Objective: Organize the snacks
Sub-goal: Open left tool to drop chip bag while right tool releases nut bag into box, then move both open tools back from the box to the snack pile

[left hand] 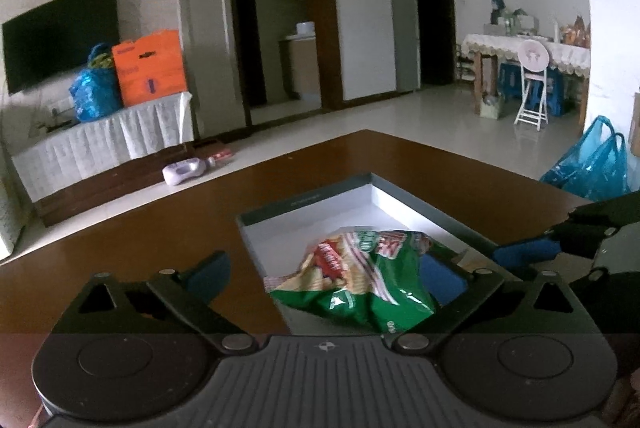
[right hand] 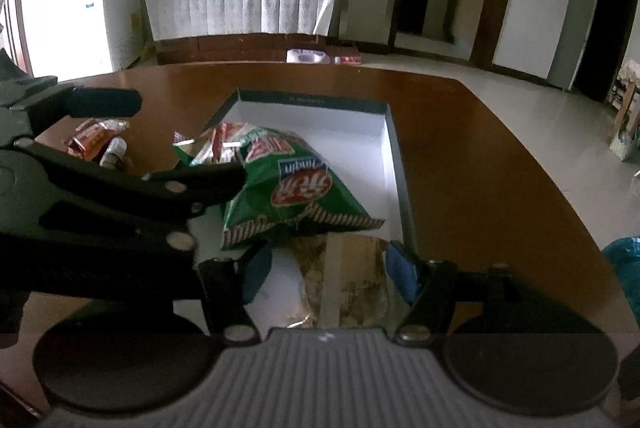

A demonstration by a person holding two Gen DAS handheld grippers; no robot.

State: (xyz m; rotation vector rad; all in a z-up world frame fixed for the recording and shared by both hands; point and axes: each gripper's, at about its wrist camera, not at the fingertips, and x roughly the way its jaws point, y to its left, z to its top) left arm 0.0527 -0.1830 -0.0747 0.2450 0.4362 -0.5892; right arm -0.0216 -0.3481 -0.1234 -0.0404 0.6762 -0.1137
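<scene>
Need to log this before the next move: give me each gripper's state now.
Left gripper: open, holding nothing; one finger lies against the green chip bag.
Right gripper: open, holding nothing, over a clear snack packet in the box.

We see right gripper (right hand: 326,274) with fingers spread wide over near end of box (right hand: 394,131), not gripping anything. Tan snack packet (right hand: 346,280) lies in box between its blue pads (right hand: 402,270). Green chip bag (right hand: 288,187) lies crumpled in box, just beyond packet. Left gripper (right hand: 188,139) reaches in from left, fingers apart, lower finger against bag's left edge. Small wrapped snacks (right hand: 98,141) lie on brown table (right hand: 480,155) left of box. We cannot tell whether either gripper touches box floor.
</scene>
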